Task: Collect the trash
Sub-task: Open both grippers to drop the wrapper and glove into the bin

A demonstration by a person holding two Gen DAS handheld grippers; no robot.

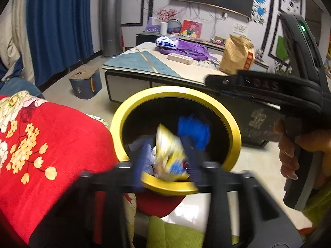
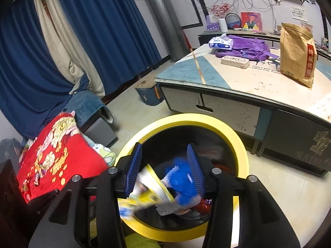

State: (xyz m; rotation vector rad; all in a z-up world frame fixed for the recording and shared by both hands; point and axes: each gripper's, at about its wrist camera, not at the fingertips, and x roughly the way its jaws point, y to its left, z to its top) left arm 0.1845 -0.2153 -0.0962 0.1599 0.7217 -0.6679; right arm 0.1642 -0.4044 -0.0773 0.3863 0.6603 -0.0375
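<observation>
Both sets of jaws stand apart over the bin (image 2: 238,138), and nothing I can see is pinched in either. Between the left gripper (image 1: 167,157) blades a yellow wrapper (image 1: 169,155) hangs blurred above the bin mouth, apparently loose. At the right gripper (image 2: 165,165), a yellow wrapper (image 2: 149,188) lies against the blade at 9 o'clock, with a blue wad (image 2: 184,184) at 3 o'clock, both inside the rim.

To finish this drop well, I judge I should keep each gripper centred over the opening and wide until the trash clears the blades, then lift straight up without clipping the yellow rim.

Motion blur leaves me unsure whether the left wrapper touches a pad. I cannot say if the two views show one wrapper or two. The bin floor is mostly hidden. In the left view the right gripper's body crosses at 3 o'clock, held by a hand (image 1: 293,148); its tips are blocked. The red quilt (image 1: 51,140) at 9 o'clock covers whatever lies beneath.
</observation>
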